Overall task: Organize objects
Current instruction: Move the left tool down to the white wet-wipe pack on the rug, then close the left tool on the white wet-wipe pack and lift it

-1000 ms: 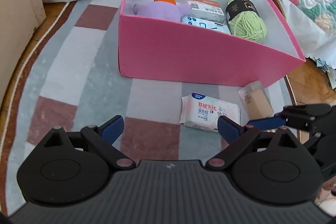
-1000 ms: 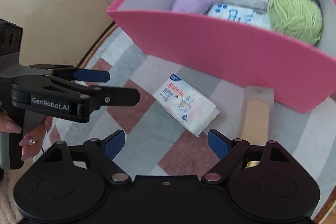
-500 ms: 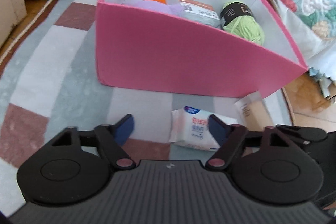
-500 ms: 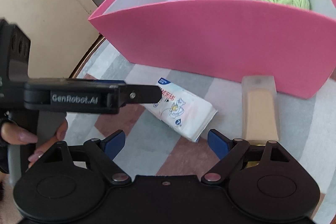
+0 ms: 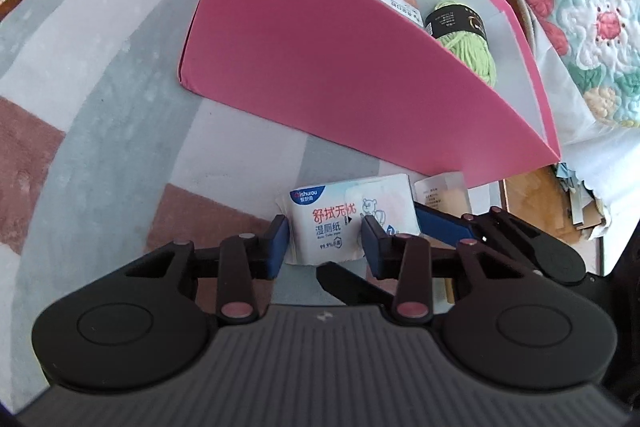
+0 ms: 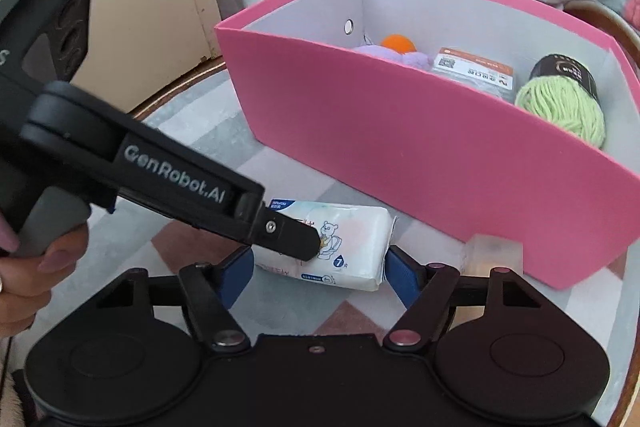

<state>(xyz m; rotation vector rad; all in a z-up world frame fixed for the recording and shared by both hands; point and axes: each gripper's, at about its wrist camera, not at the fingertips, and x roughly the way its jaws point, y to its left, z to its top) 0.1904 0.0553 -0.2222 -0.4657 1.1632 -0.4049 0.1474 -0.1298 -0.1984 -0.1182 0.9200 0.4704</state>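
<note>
A white wet-wipes pack (image 5: 320, 223) lies on the rug in front of the pink box (image 5: 340, 75). My left gripper (image 5: 324, 247) is closing on it; both blue pads press its near half and the pack buckles. One left finger (image 6: 292, 239) lies across the pack's bear print (image 6: 344, 247). My right gripper (image 6: 320, 275) straddles the pack lengthwise, its jaws closing, pads at the pack's ends without clearly pressing. A beige bottle (image 6: 492, 255) with a clear cap lies just right of the pack, against the box.
The box (image 6: 400, 147) holds green yarn (image 6: 560, 107), a purple plush with an orange ball (image 6: 396, 45) and a flat packet (image 6: 472, 71). A flowered quilt (image 5: 580, 7) hangs behind. A beige cabinet (image 6: 140, 7) stands left. Papers (image 5: 580, 195) lie on the wood floor.
My left gripper sank onto the wipes pack and its jaws closed from wide open onto it. My right gripper slid from over the bottle to the pack and narrowed.
</note>
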